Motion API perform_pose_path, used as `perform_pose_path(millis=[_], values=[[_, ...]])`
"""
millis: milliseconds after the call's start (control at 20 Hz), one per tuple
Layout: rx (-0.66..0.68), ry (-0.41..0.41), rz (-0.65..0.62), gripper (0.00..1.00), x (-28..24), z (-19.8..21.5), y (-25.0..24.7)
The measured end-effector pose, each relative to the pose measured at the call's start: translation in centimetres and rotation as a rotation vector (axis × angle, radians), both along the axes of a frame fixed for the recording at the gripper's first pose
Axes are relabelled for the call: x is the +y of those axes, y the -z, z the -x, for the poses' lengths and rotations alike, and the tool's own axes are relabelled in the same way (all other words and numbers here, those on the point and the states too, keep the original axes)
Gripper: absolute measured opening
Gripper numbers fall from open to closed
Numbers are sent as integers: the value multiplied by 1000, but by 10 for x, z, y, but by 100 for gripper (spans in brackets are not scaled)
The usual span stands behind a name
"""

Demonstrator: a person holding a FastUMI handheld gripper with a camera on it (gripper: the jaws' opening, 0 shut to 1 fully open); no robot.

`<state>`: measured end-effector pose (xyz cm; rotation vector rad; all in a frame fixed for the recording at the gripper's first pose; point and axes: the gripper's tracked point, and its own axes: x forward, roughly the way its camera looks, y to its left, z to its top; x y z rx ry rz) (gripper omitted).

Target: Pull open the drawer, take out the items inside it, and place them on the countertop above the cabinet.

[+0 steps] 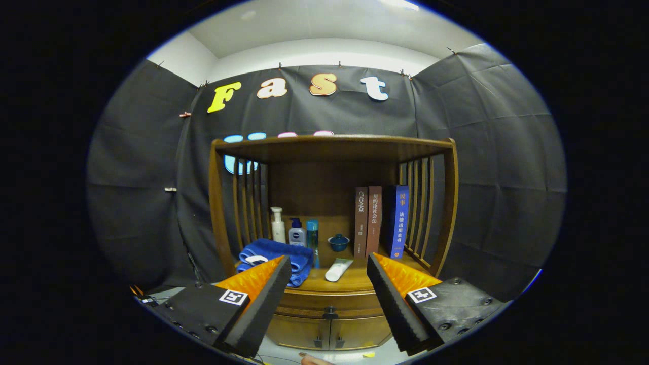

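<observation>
Hovering gripper (pixel 328 263) spread wide, empty, fingers apart before closed drawer (pixel 329 302).

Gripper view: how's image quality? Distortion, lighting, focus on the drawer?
Gripper view: strong fisheye bowing, so the cabinet posts and top shelf curve. Light comes from above; the shelf recess behind the books is dim but readable. The drawer and its knob look reasonably sharp, between the open gripper fingers. The towel and tube are clear, without glare.
</observation>
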<state>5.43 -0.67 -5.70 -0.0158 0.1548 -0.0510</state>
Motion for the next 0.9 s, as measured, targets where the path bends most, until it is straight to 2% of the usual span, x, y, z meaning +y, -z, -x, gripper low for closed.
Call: perform_pose_path(millis=[350,900], values=[[-7,-18,0,98,10,33,-30],[-35,-23,-12,98,17,48,-43]])
